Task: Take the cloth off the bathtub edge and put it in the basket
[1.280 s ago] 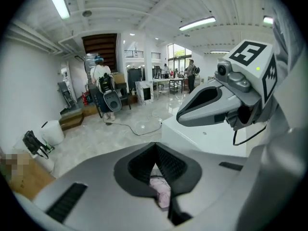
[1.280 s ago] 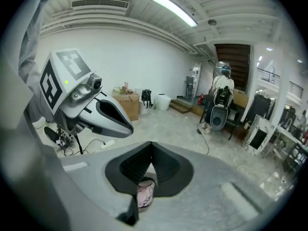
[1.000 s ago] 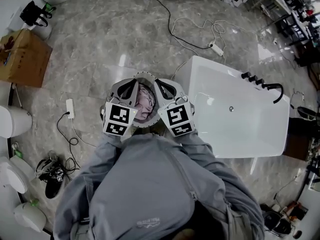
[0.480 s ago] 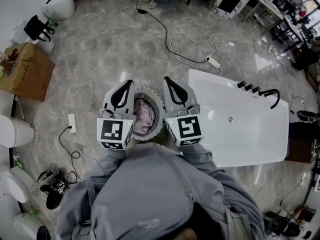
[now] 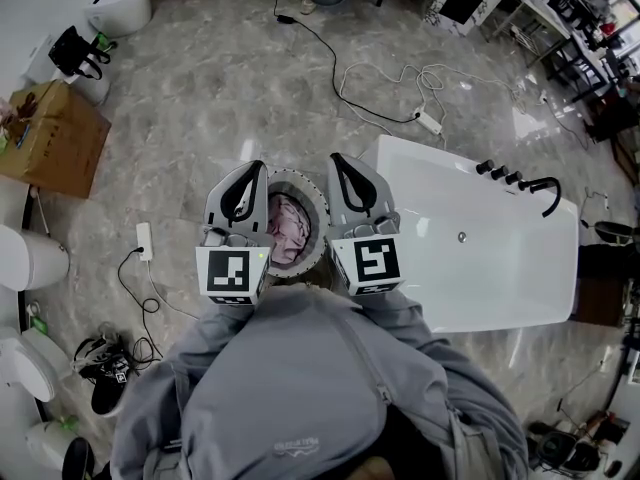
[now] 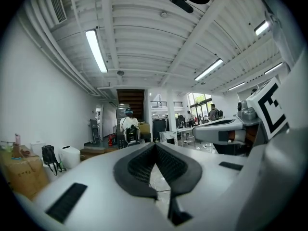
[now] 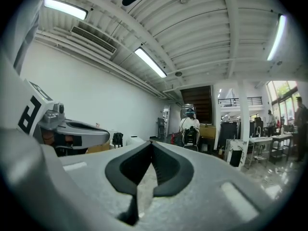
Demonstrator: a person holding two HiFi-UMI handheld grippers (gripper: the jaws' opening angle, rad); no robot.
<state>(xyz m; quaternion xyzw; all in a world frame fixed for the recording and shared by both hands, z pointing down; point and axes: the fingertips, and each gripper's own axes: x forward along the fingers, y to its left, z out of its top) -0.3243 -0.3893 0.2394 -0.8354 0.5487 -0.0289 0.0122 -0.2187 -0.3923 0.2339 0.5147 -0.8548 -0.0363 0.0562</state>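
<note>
Nothing here is really reading as proper text. The grey jacket (image 5: 290,388) is carrying a small pale print (image 5: 295,446) near its lower edge, but it's coming out way too tiny to make out. The left marker cube (image 5: 232,272) and the right marker cube (image 5: 372,262) are only showing black-and-white square patterns, not letters or numbers.

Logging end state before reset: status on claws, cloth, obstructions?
Left claw shut, empty; right claw shut, empty. Pink cloth inside basket, beside bathtub. Nothing in the way.
</note>
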